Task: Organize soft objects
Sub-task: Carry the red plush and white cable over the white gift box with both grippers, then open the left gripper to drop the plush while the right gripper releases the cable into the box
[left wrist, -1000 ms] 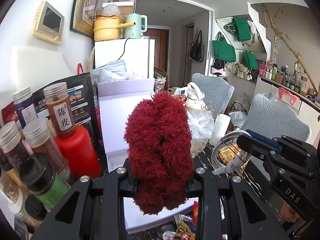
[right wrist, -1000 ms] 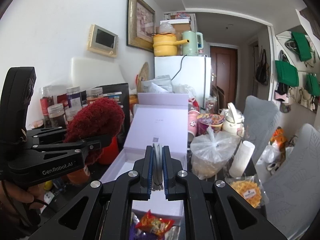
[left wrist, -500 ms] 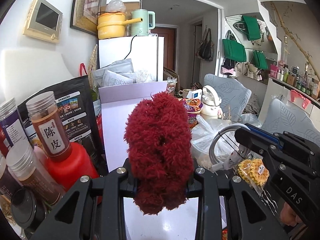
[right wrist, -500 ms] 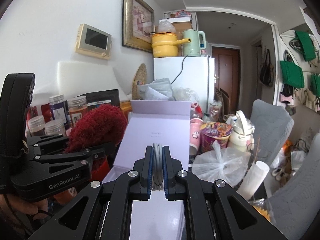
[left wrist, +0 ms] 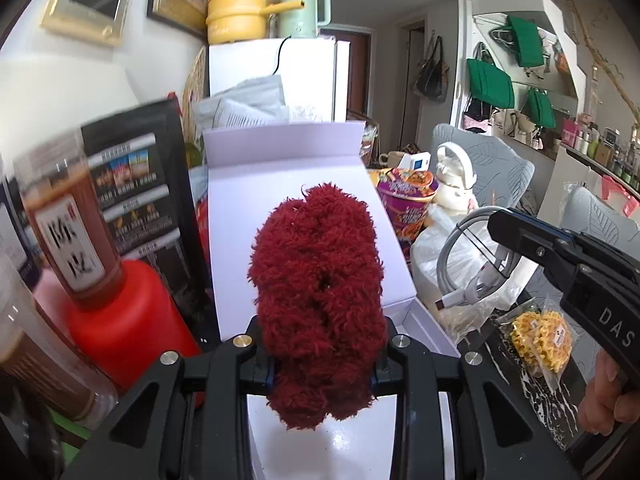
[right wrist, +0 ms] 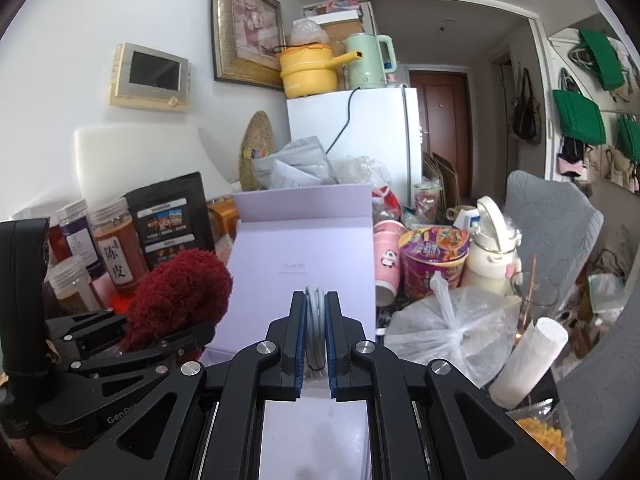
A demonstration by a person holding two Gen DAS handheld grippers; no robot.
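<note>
In the left wrist view, a fluffy dark red yarn bundle (left wrist: 316,304) is clamped between the pads of the left tool (left wrist: 320,364), its top standing before the raised lid of an open pale lilac cardboard box (left wrist: 288,184). At right, the right tool (left wrist: 500,236) is seen pinching a coiled grey cable (left wrist: 460,264).

In the right wrist view, the right tool (right wrist: 316,336) is closed narrowly on the grey coil (right wrist: 315,320), over the lilac box (right wrist: 304,240). The left tool (right wrist: 176,332), at lower left, grips the red bundle (right wrist: 180,288).
</note>
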